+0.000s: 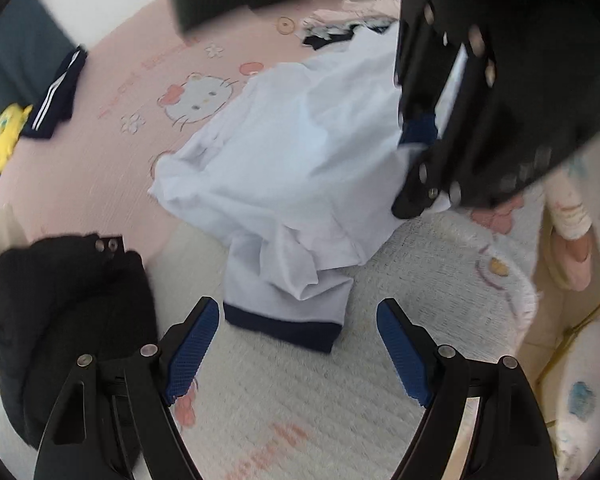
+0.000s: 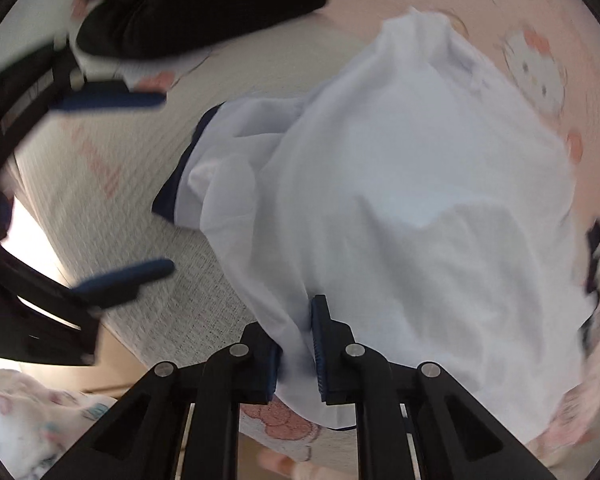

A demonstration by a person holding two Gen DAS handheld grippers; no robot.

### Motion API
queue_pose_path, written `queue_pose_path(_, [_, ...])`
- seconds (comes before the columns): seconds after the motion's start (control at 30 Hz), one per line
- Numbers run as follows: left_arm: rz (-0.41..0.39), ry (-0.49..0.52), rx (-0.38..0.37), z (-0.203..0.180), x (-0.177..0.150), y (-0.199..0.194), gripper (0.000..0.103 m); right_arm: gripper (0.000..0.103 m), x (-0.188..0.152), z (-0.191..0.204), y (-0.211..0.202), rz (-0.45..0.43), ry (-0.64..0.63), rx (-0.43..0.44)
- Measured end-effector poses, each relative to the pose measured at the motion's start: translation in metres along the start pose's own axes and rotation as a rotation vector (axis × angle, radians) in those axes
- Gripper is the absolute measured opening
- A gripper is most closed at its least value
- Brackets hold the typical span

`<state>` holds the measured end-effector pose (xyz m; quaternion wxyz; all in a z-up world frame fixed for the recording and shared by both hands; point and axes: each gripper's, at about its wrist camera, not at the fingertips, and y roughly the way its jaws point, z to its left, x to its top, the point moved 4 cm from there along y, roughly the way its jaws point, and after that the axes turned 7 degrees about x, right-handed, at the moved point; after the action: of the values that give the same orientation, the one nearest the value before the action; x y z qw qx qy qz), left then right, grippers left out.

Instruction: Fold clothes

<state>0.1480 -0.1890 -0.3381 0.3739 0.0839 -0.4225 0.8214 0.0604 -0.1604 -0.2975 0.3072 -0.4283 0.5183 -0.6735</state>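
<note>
Pink bedding [image 1: 100, 184] bears white shirt [image 2: 400, 200] (right gripper [image 2: 296, 344] clamps it); left gripper [image 1: 298, 344] gapes.

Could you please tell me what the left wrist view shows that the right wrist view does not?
Only the left wrist view shows the yellow plush toy and the striped navy garment. Only the right wrist view shows the right gripper pinching the fabric. Both show the white shirt with its navy-trimmed sleeve, the black garment and the open left gripper.

This is a home, probably a bedroom: a pink cartoon-cat bedsheet [image 1: 112, 152] covers a bed, clothes [image 1: 300, 168] lie on it, and a yellow plush toy [image 1: 4, 136] sits far left.
</note>
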Motion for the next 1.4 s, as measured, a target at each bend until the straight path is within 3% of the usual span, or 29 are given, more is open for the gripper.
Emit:
queue_pose_path(0.17, [0.002, 0.038, 0.046, -0.008, 0.013, 0.016, 0.081, 0.012, -0.001, -0.027, -0.007, -0.045, 0.181, 0.138])
queue_pose_path(0.33, [0.022, 0.048, 0.099, -0.012, 0.026, 0.031, 0.078, 0.012, -0.005, -0.048, -0.013, -0.077, 0.307, 0.189])
queue_pose_path(0.5, [0.088, 0.058, 0.114, -0.019, 0.029, 0.035, 0.054, 0.012, -0.009, -0.073, -0.011, -0.076, 0.358, 0.227])
queue_pose_path(0.63, [0.17, 0.1, 0.161, -0.021, 0.02, 0.039, 0.01, 0.012, -0.026, -0.065, -0.012, -0.086, 0.35, 0.208])
queue_pose_path(0.7, [0.221, 0.041, 0.158, -0.009, 0.01, 0.039, 0.009, 0.012, -0.026, -0.061, -0.018, -0.106, 0.329, 0.196])
queue_pose_path(0.83, [0.307, -0.082, 0.191, 0.029, -0.015, 0.04, 0.006, 0.012, -0.03, -0.044, -0.026, -0.111, 0.303, 0.269])
queue_pose_path(1.0, [0.353, -0.217, 0.178, 0.068, -0.04, 0.036, 0.006, 0.012, -0.04, -0.032, -0.017, -0.023, 0.3, 0.274])
queue_pose_path(1.17, [0.356, -0.334, 0.131, 0.078, -0.052, 0.028, 0.006, 0.014, -0.059, -0.037, -0.024, -0.021, 0.414, 0.294])
queue_pose_path(1.23, [0.354, -0.405, 0.084, 0.079, -0.057, 0.022, 0.006, 0.027, -0.043, -0.027, -0.004, -0.025, 0.458, 0.316])
queue_pose_path(1.3, [0.357, -0.471, 0.018, 0.077, -0.06, 0.013, 0.006, 0.06, -0.043, -0.024, -0.005, -0.04, 0.548, 0.386])
queue_pose_path(1.4, [0.364, -0.579, -0.08, 0.079, -0.064, 0.004, 0.007, 0.062, -0.049, -0.019, -0.014, -0.08, 0.632, 0.47])
